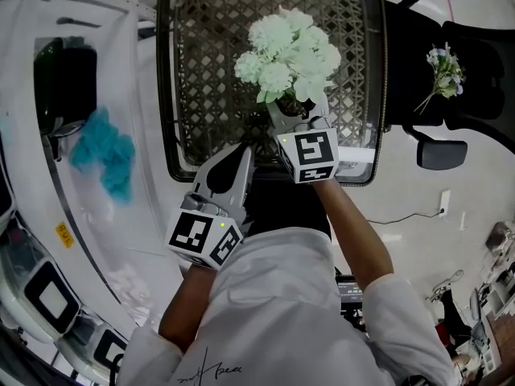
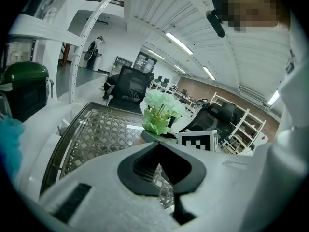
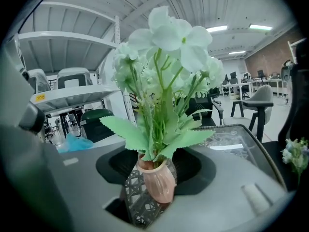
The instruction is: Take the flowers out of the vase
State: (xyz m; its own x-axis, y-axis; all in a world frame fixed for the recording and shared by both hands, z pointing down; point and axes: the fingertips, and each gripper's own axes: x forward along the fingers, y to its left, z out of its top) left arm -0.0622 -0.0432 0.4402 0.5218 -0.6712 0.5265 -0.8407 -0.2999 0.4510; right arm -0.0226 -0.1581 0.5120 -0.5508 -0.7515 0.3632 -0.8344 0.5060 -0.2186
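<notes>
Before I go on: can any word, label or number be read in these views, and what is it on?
No text reads clearly.
Yellow label on the white shelf: print too small to read.
Cursive print on the person's shirt: too blurred to read.
Two cubes: black-and-white square patterns only, no letters.

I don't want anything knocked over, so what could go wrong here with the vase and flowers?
The pink vase stands between the open jaws of the right tool; unclamped, it could lift or tip with the flowers. The left tool is shut and short of them, so it might knock them going in.
</notes>
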